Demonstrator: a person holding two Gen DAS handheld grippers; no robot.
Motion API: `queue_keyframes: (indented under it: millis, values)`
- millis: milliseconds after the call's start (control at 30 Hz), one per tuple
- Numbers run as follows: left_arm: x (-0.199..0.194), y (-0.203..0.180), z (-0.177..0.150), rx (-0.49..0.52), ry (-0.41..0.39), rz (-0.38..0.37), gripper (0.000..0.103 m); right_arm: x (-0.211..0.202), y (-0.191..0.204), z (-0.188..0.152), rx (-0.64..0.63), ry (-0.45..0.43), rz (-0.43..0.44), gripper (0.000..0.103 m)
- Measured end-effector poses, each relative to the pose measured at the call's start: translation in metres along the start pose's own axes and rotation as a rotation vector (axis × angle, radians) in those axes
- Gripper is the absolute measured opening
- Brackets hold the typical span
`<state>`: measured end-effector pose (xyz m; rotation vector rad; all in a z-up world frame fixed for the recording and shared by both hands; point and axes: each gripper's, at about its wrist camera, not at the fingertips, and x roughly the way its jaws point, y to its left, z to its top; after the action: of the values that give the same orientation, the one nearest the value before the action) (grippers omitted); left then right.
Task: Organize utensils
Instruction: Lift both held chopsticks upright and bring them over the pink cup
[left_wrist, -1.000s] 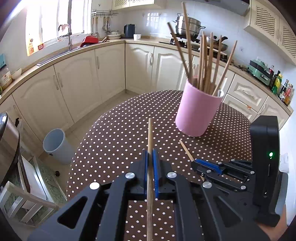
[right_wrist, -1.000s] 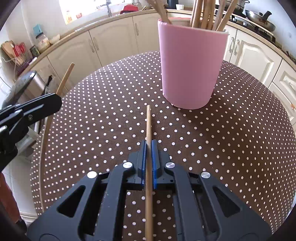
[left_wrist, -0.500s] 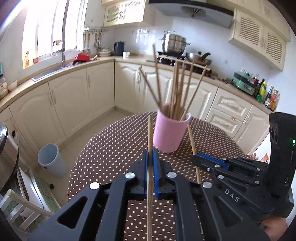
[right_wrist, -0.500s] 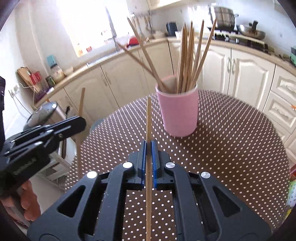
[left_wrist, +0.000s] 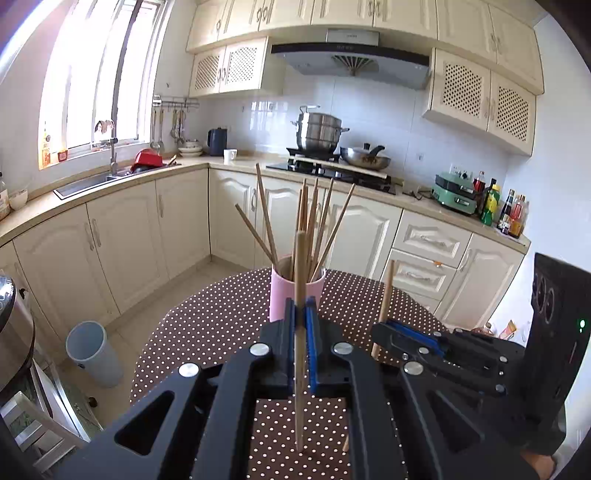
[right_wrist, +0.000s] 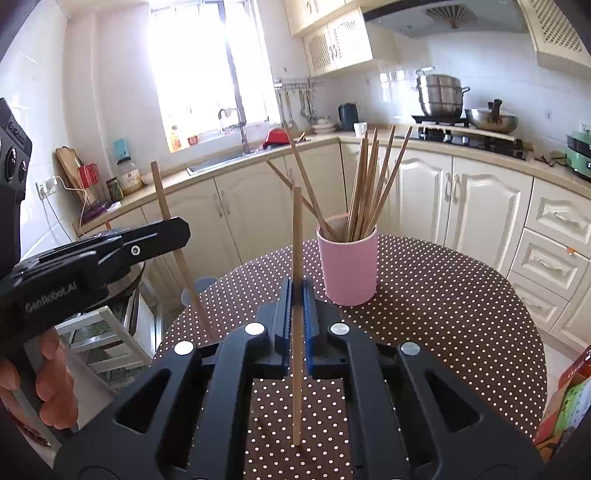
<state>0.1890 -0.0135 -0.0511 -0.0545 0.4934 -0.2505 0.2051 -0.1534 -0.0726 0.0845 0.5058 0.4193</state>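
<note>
1. The left gripper (left_wrist: 301, 314) is clamped on one chopstick (left_wrist: 300, 266), which stands upright between its blue pads.
2. The right gripper (right_wrist: 296, 295) pinches a second chopstick (right_wrist: 296, 236) the same way.
3. Both are raised above the dotted table (right_wrist: 443, 295), near the pink cup (right_wrist: 349, 269).
4. The cup stands on the table, holding a bundle of chopsticks (right_wrist: 369, 184).

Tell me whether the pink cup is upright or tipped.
Upright: the pink cup stands flat on the dotted table, its chopsticks fanning upward.
</note>
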Motion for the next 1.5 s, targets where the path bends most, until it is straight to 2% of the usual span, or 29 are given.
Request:
queue_keyframes:
  millis: [333, 800, 1100, 1500]
  values:
    - [-0.009, -0.006, -0.003, 0.003, -0.019, -0.016, 0.006, -0.019, 0.015, -0.010, -0.082, -0.080, -0.031, 0.006]
    - [-0.005, -0.004, 0.006, -0.011, -0.043, -0.033, 0.006, -0.023, 0.001, -0.002, -0.041, -0.111, -0.027, 0.006]
    - [0.001, -0.006, 0.038, 0.017, -0.113, -0.010, 0.006, -0.029, -0.016, 0.023, -0.012, -0.186, -0.051, 0.006]
    - [0.023, 0.002, 0.110, -0.038, -0.266, 0.041, 0.006, -0.023, -0.039, 0.073, 0.006, -0.295, -0.050, 0.006]
